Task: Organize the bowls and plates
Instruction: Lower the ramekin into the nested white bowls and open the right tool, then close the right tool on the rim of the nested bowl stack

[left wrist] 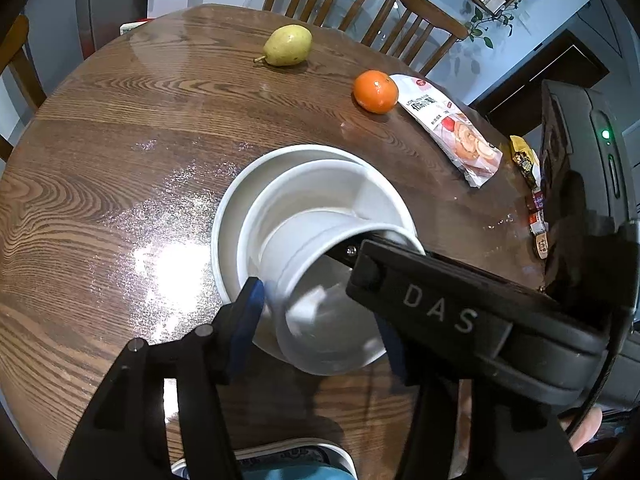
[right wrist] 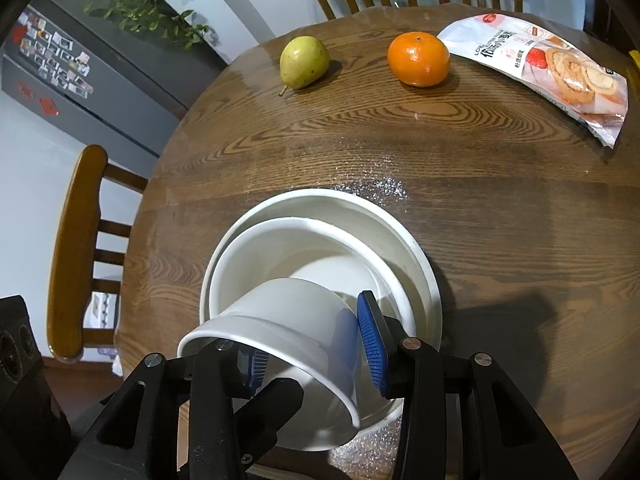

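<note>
A white plate lies on the round wooden table with a wider white bowl nested in it. A small white bowl is tilted on its side, its base lowered into the wider bowl. My right gripper is shut on the small bowl's wall, one blue pad inside the rim and one outside; it also shows in the left wrist view as the black "DAS" body. My left gripper is open, its blue pads on either side of the small bowl's rim without touching it.
A pear, an orange and a snack bag lie at the table's far side. Small wrappers sit at the right edge. Wooden chairs stand around the table.
</note>
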`<action>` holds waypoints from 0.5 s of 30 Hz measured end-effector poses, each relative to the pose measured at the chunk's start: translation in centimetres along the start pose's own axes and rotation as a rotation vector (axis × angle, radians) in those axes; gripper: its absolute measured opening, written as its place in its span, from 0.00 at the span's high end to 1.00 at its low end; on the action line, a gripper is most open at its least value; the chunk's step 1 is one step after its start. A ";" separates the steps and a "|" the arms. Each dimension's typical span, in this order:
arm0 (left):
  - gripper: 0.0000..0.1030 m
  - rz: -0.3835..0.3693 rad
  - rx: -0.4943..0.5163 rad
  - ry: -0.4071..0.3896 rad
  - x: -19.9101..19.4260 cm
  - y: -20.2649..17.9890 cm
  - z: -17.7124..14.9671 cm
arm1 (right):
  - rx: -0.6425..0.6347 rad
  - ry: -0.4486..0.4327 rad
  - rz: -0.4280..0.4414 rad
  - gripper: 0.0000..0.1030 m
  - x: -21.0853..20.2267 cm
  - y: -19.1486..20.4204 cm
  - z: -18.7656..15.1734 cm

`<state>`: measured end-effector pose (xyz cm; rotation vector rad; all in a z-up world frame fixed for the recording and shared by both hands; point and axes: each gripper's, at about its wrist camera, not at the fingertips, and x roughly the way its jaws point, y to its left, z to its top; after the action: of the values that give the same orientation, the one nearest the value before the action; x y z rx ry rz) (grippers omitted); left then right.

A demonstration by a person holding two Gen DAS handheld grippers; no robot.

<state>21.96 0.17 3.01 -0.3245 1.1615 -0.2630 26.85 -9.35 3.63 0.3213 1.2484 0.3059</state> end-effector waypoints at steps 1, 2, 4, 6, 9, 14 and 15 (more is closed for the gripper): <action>0.46 -0.002 0.000 0.003 -0.1 0.0 0.0 | -0.002 -0.001 -0.001 0.58 0.0 0.0 0.0; 0.46 -0.005 0.000 0.004 -0.1 0.0 0.0 | -0.004 -0.001 -0.003 0.58 -0.1 0.1 0.0; 0.41 -0.017 -0.001 0.010 -0.3 0.0 0.0 | -0.002 -0.001 -0.007 0.58 -0.2 0.1 0.0; 0.33 -0.025 -0.010 0.014 -0.7 0.1 0.0 | 0.001 -0.002 -0.001 0.57 -0.4 0.0 0.0; 0.29 -0.052 -0.024 -0.010 -1.5 0.3 0.0 | 0.014 -0.030 0.018 0.46 -1.3 -0.3 0.0; 0.29 -0.053 -0.029 -0.010 -1.8 0.5 0.0 | 0.024 -0.072 -0.003 0.41 -2.0 -0.7 0.1; 0.29 -0.054 -0.030 -0.008 -1.7 0.6 0.1 | 0.028 -0.058 0.004 0.41 -1.8 -0.7 0.2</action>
<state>21.39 1.34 4.29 -0.3838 1.1504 -0.2911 26.54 -10.74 4.99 0.3542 1.1958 0.2810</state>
